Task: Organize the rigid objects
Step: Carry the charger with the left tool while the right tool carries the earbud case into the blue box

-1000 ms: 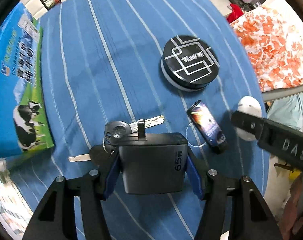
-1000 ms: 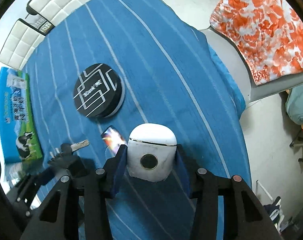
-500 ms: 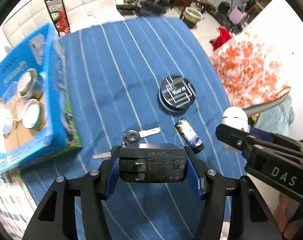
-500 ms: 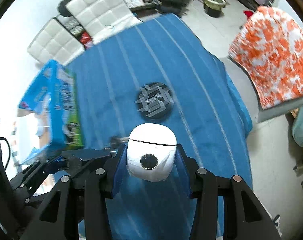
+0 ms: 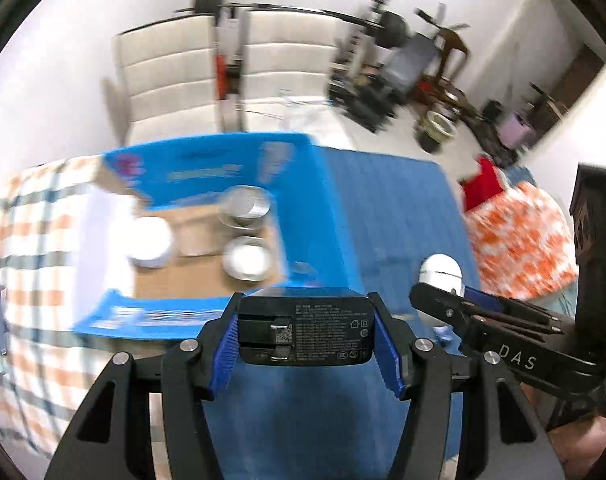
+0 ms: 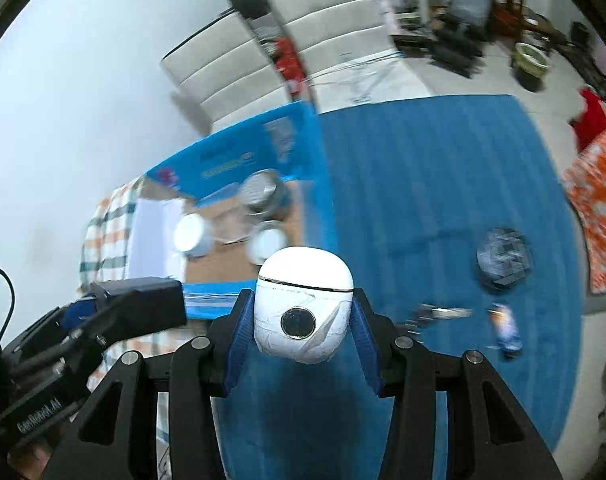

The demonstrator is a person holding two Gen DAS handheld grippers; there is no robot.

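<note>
Clamping a black charger (image 5: 305, 330) between the blue pads of the left gripper (image 5: 305, 340), label and folded prongs facing the camera, held off the blue striped cloth (image 5: 391, 208); pinching a white rounded case (image 6: 303, 310) in the right gripper (image 6: 301, 320), its dark round spot turned toward the lens, likewise clear of the cloth; showing up in each other's view, the right gripper entering the left wrist view from the right with the white case at its tip, the left one appearing at the near left of the right wrist view with the charger.

Sitting beyond both, at the far left, an open blue cardboard box (image 5: 207, 168); holding inside it two round metal tins (image 5: 245, 208) side by side and a white round container (image 5: 149, 242) further left, all blurred; lying under the box's left side, a plaid orange and teal cloth (image 5: 27, 216).

Resting on the blue cloth to the right in the right wrist view, a round black tin (image 6: 503, 260) with pale line pattern; lying nearer than it, a bunch of keys (image 6: 439, 314) and, just right of them, a small dark tube (image 6: 507, 330), all apart from each other; standing at the far edge, white padded chairs (image 5: 183, 76).
</note>
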